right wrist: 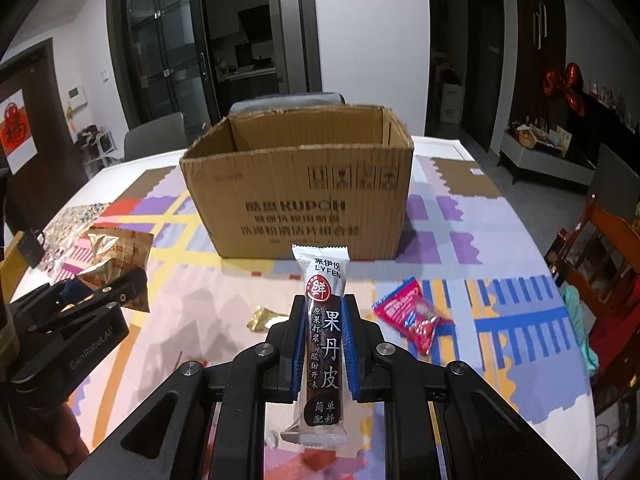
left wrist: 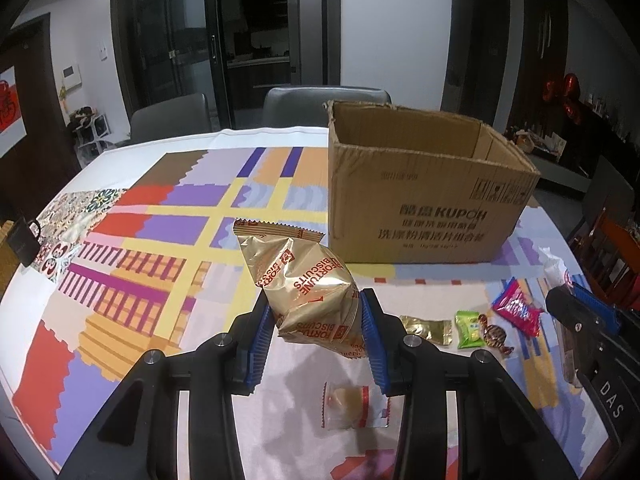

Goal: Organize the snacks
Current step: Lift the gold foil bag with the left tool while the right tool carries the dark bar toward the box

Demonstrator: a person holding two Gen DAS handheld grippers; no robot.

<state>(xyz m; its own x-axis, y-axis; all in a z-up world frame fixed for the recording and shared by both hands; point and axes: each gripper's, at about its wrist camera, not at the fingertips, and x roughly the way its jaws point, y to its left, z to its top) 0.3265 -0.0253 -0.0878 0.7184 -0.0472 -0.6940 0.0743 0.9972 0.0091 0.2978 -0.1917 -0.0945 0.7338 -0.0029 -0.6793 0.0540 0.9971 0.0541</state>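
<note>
The left gripper (left wrist: 316, 312) has its blue-padded fingers (left wrist: 258, 336) pinching a gold biscuit packet (left wrist: 308, 288) from both sides. The packet stands tilted between the fingers, its crimped top leaning toward 11 o'clock and its lower end sticking out below the pads, lifted above the table (left wrist: 120, 280).

The right gripper (right wrist: 324, 320) has its fingers (right wrist: 299, 344) pressed onto a long dark fruit-leather bar (right wrist: 325, 344). The bar runs lengthwise between the pads, its white top end poking out past the fingertips at 12 o'clock and its bottom end reaching back toward the camera.

An open cardboard box (right wrist: 300, 200) sits upright on the patterned tablecloth, at 12 o'clock from the right gripper and at about 1 o'clock from the left one.

Loose snacks lie on the table: a red-and-pink packet (right wrist: 412, 316) at 3 o'clock of the right gripper, a small gold wrapper (left wrist: 426, 328), a green candy (left wrist: 469, 330) and a brown twist-wrapped candy (left wrist: 495, 336) in a row to the left gripper's 3 o'clock, and a clear-wrapped cake (left wrist: 352, 402) under it at 6 o'clock.
</note>
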